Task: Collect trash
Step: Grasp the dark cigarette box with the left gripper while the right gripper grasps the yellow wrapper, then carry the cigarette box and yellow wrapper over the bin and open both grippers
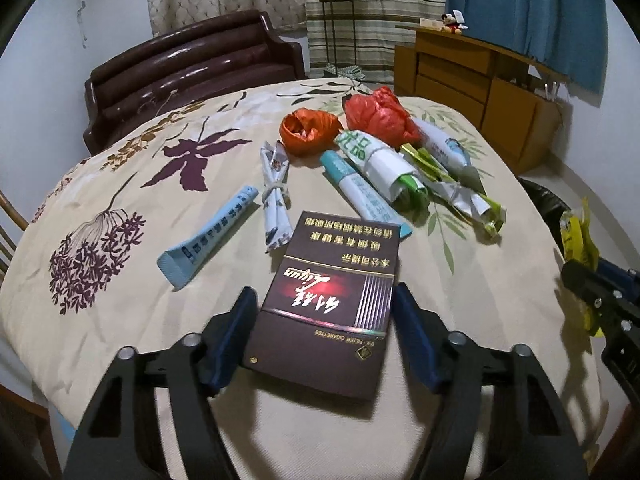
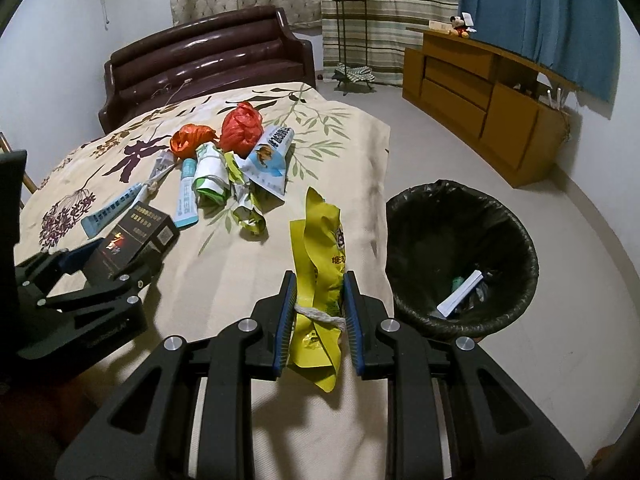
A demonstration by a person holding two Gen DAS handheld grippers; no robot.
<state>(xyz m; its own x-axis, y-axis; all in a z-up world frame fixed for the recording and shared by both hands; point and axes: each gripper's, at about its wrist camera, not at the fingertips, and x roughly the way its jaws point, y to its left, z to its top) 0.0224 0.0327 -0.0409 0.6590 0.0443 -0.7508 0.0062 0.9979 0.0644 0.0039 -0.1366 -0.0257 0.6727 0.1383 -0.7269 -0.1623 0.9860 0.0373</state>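
Observation:
My left gripper (image 1: 325, 300) is shut on a dark brown cigarette box (image 1: 328, 300), holding it just above the floral tablecloth; both show in the right wrist view (image 2: 132, 244) at the left. My right gripper (image 2: 319, 292) is shut on a yellow snack wrapper (image 2: 320, 264) tied with string, held over the table's right edge. A black-lined trash bin (image 2: 460, 256) stands on the floor to its right, with some trash inside. Two orange bags (image 1: 310, 130), blue tubes (image 1: 212, 236) and wrappers (image 1: 384, 168) lie on the table.
The table (image 1: 120, 312) carries a cream floral cloth. A brown sofa (image 2: 208, 64) stands behind it. A wooden cabinet (image 2: 480, 96) and a plant stand (image 2: 350, 32) are at the back right. A chair back (image 1: 8, 232) is at the left edge.

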